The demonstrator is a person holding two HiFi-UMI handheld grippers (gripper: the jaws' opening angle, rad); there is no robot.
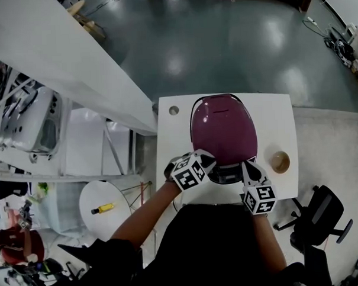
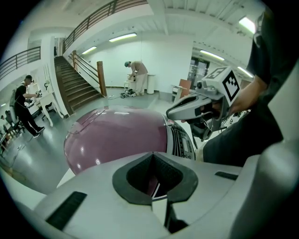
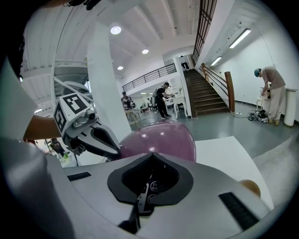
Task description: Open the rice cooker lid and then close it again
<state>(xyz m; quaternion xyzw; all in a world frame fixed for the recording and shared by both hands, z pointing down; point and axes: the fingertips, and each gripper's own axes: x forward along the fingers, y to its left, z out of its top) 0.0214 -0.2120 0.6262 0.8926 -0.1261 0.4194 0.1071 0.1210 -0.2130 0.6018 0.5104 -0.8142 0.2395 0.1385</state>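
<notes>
Cooker (image 1: 226, 170) sat mid-desk (image 1: 272, 114), purple lid (image 1: 223, 128) down and closed, control panel (image 1: 228, 177) facing the person.

Left tool (image 1: 214, 169) was at the cooker's front-left corner, pointing in at the panel edge. Its jaws were fully together with nothing between them; the left gripper view showed only lid and panel past the notch.

Right tool (image 1: 247, 164) was at the front-right corner, beside the panel. Jaws were likewise together and empty. The right gripper view showed panel buttons (image 3: 152, 189) through its notch.

The two tools flanked the panel, tips angled toward each other, near but apart. Each showed in the other's view, low against the cooker front. Contact with the cooker was unclear: the tips looked right at the shell, but no view showed whether they touched.

Elsewhere on the desk:
- a round brown thing (image 1: 280, 161) to the right of the cooker, apart from it
- a small hole (image 1: 174, 110) near the far-left corner

Off the desk:
- black chair (image 1: 321, 219) on the right
- round white table (image 1: 105, 208) on the left, with a yellow item (image 1: 103, 208) on it
</notes>
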